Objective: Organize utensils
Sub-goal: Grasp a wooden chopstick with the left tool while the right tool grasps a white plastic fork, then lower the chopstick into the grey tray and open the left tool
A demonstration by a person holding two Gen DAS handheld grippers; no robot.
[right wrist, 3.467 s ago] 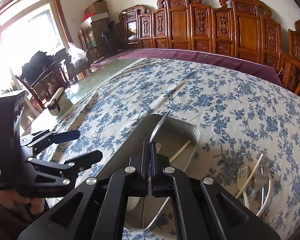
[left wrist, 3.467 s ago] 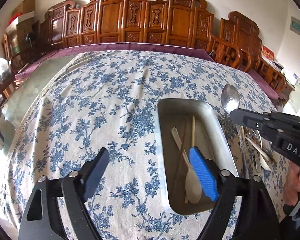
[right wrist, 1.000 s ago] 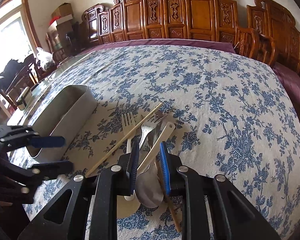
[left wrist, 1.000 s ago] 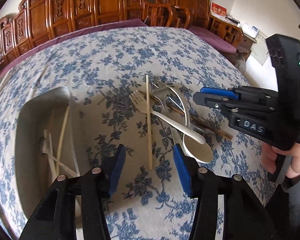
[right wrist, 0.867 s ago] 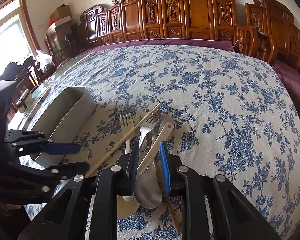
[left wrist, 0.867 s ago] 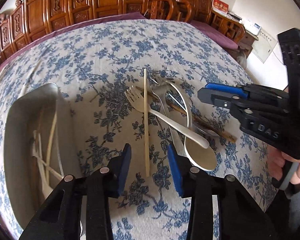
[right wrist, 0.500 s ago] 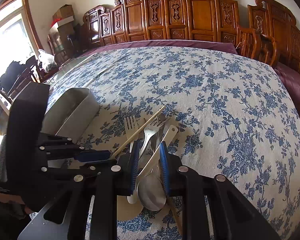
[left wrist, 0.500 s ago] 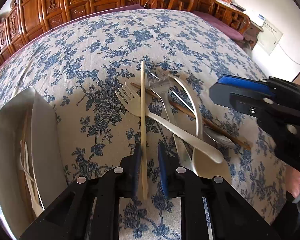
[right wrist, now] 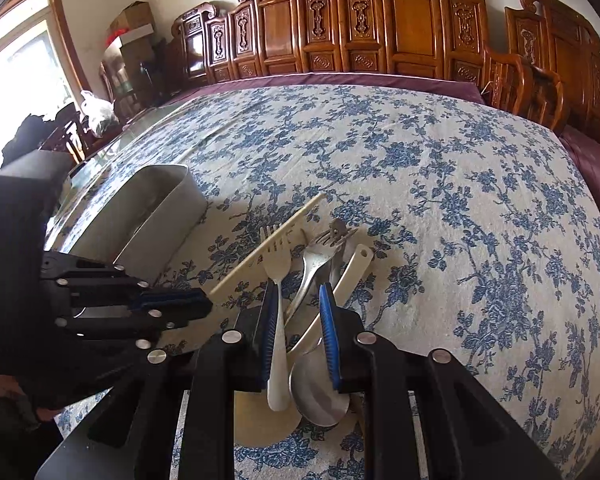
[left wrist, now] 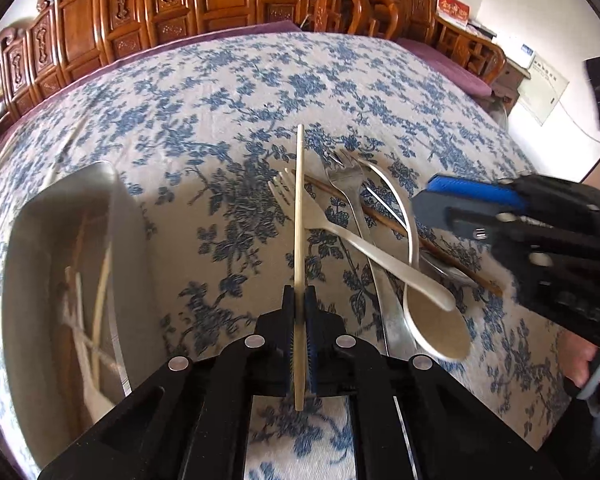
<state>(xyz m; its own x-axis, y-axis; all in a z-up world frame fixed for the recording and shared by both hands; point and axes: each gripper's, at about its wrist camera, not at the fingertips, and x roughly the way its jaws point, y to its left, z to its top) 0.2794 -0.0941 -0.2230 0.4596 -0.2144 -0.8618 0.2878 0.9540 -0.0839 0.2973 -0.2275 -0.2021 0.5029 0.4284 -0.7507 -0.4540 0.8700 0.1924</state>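
My left gripper point(left wrist: 299, 300) is shut on the near end of a pale chopstick point(left wrist: 299, 216) that points away over the floral cloth; it also shows in the right wrist view point(right wrist: 268, 246). My right gripper point(right wrist: 298, 312) is open, its blue pads either side of the utensil pile: a cream fork point(right wrist: 277, 276), a steel fork point(right wrist: 312, 268), a steel spoon point(right wrist: 318, 392) and a cream spoon point(right wrist: 350, 276). In the left wrist view the pile point(left wrist: 364, 240) lies right of the chopstick, with a dark brown chopstick point(left wrist: 404, 228) under it. The right gripper point(left wrist: 452, 200) hovers over its right side.
A metal tray point(left wrist: 32, 240) to the left holds chopsticks and a pale spoon; it also shows in the right wrist view point(right wrist: 160, 208). Carved wooden chairs point(right wrist: 380, 40) line the table's far edge. A window and boxes are at far left.
My left gripper moved from the tray to the pile and closed on the pale chopstick. My right gripper let go of a utensil over the tray, moved to the pile and stays open.
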